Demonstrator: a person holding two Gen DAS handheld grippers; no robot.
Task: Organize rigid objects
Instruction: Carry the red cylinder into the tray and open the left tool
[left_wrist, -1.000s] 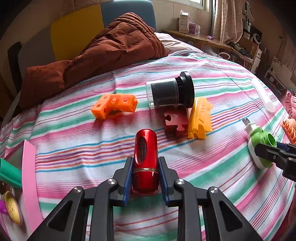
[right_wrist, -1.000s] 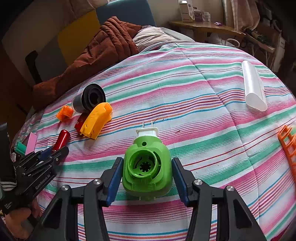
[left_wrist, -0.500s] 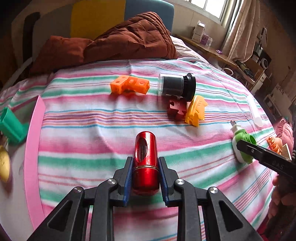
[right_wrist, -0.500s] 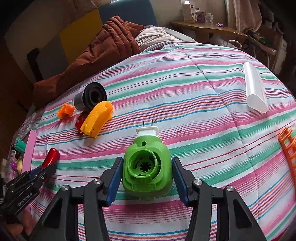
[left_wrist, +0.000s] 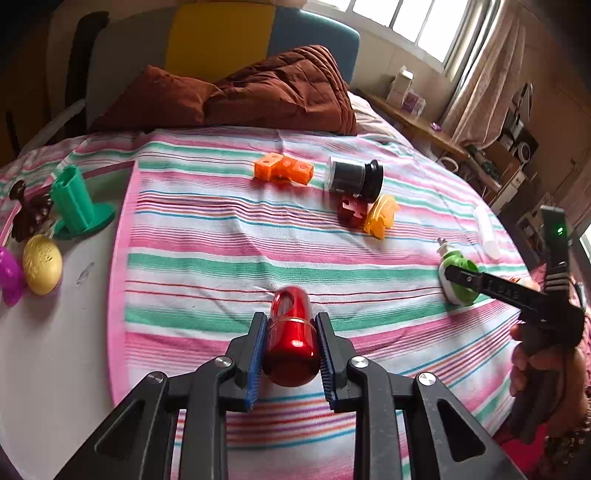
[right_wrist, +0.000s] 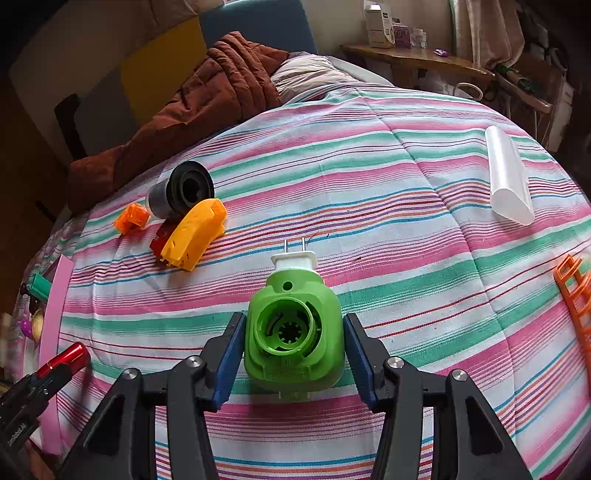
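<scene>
Striped bedspread (left_wrist: 229, 266) shifted rightward behind left hand-held gripper (left_wrist: 291, 347) pinching red capsule (left_wrist: 291, 343).

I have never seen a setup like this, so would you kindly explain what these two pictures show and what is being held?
A person holds a two-finger tool in each hand, each carrying a camera looking along its fingers. One picture is from the left hand-held gripper, shut on a red metal capsule. The other is from the right hand-held gripper: a green plug-in device lies between its pads, with small gaps either side. On the striped bedspread lie an orange block, a black-capped jar, a yellow piece and a white tube.
</scene>
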